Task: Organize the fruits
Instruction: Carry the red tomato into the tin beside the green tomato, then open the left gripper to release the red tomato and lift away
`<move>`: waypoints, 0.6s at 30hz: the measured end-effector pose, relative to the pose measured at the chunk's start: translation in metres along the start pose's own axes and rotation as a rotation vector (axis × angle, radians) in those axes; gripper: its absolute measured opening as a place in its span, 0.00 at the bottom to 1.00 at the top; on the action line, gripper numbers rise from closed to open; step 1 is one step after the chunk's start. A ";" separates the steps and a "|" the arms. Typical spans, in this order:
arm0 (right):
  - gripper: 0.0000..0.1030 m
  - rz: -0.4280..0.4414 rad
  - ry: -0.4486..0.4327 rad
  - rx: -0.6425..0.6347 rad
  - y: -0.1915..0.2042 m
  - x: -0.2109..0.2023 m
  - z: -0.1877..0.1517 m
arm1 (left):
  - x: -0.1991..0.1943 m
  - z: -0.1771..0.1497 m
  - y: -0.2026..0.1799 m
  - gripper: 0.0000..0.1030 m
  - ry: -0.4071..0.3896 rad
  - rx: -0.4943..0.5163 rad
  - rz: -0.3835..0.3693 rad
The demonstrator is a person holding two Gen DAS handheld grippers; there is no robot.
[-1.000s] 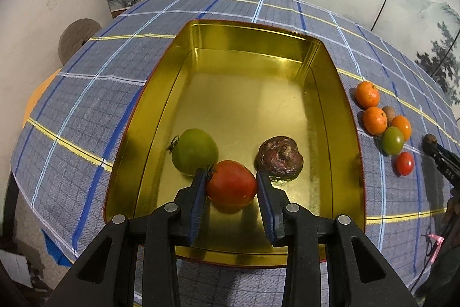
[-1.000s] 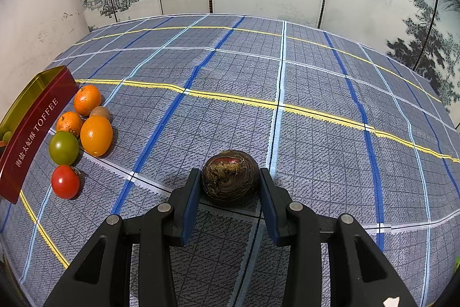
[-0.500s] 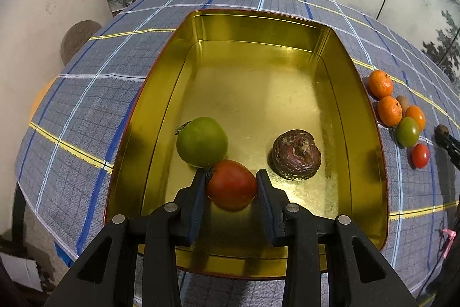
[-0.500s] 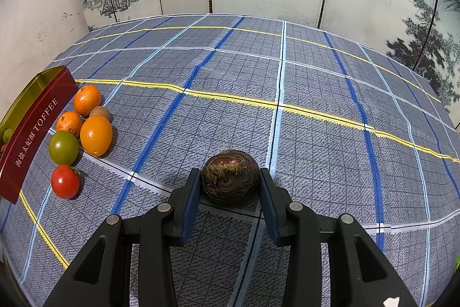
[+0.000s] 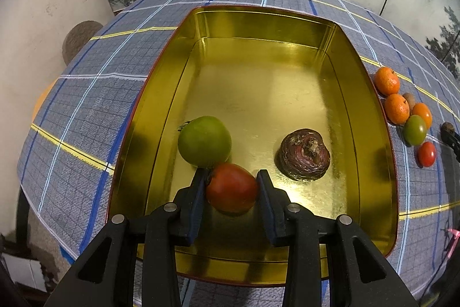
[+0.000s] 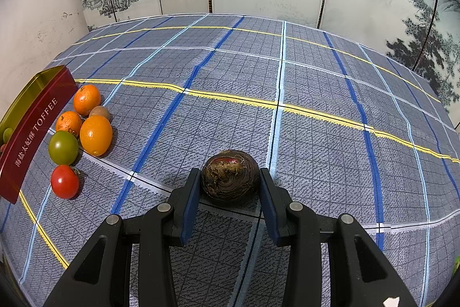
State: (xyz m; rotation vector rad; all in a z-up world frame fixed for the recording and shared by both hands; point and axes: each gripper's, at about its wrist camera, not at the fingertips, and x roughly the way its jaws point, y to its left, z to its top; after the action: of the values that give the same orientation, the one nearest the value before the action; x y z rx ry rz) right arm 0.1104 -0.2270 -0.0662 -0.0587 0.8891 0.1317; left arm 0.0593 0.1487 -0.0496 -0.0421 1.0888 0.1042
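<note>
Right tool (image 6: 230,183) is clamped on a dark brown round fruit (image 6: 230,176) over the plaid surface (image 6: 316,82). Off to the left, oranges (image 6: 95,135), a green tomato (image 6: 63,147) and a red tomato (image 6: 65,181) sit beside the red toffee tin (image 6: 34,128).

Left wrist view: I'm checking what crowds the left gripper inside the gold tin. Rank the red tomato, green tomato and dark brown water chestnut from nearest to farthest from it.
1. Red tomato: between the left gripper pads, low in the gold tin.
2. Green tomato: just beyond, to the left, against the left finger's tip.
3. Dark brown water chestnut: off to the right, apart.
</note>
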 end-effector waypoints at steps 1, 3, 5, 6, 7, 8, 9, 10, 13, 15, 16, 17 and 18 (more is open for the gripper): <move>0.36 0.000 0.000 0.000 0.000 0.000 0.000 | 0.000 0.000 0.000 0.37 -0.001 0.000 0.000; 0.36 0.000 0.000 0.000 0.000 0.000 0.000 | 0.000 0.000 0.000 0.38 -0.001 0.001 0.001; 0.36 0.000 0.000 0.000 0.000 0.000 0.000 | -0.001 0.000 0.000 0.42 -0.007 0.002 -0.004; 0.36 -0.001 0.000 0.000 0.001 0.000 0.000 | -0.002 0.000 0.000 0.44 -0.010 0.003 -0.007; 0.36 0.000 0.000 0.000 0.000 0.000 0.000 | -0.003 0.000 0.000 0.46 -0.014 0.004 -0.008; 0.36 0.000 0.000 0.000 0.000 0.000 0.000 | -0.004 0.000 0.000 0.48 -0.016 0.005 -0.010; 0.36 0.000 0.000 0.000 0.001 0.000 0.000 | -0.005 0.000 0.001 0.49 -0.021 0.004 -0.014; 0.36 0.000 0.000 0.000 0.001 0.000 0.000 | -0.006 0.000 0.001 0.50 -0.024 0.003 -0.017; 0.36 -0.001 0.000 0.000 0.001 0.000 0.000 | -0.008 0.000 0.001 0.51 -0.027 0.001 -0.015; 0.36 -0.001 0.000 0.000 0.001 0.000 0.000 | -0.010 0.000 0.002 0.52 -0.027 -0.005 -0.018; 0.36 -0.001 0.000 -0.001 0.001 0.000 0.000 | -0.011 0.000 0.003 0.54 -0.028 -0.009 -0.019; 0.36 -0.001 0.000 -0.001 0.001 0.000 0.000 | -0.012 0.000 0.004 0.54 -0.031 -0.013 -0.022; 0.36 -0.001 0.000 0.000 0.001 0.000 0.000 | -0.013 -0.001 0.004 0.54 -0.034 -0.013 -0.024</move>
State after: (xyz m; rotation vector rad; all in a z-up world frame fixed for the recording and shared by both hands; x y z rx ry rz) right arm 0.1102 -0.2260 -0.0658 -0.0595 0.8892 0.1309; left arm 0.0522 0.1515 -0.0381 -0.0651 1.0536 0.0905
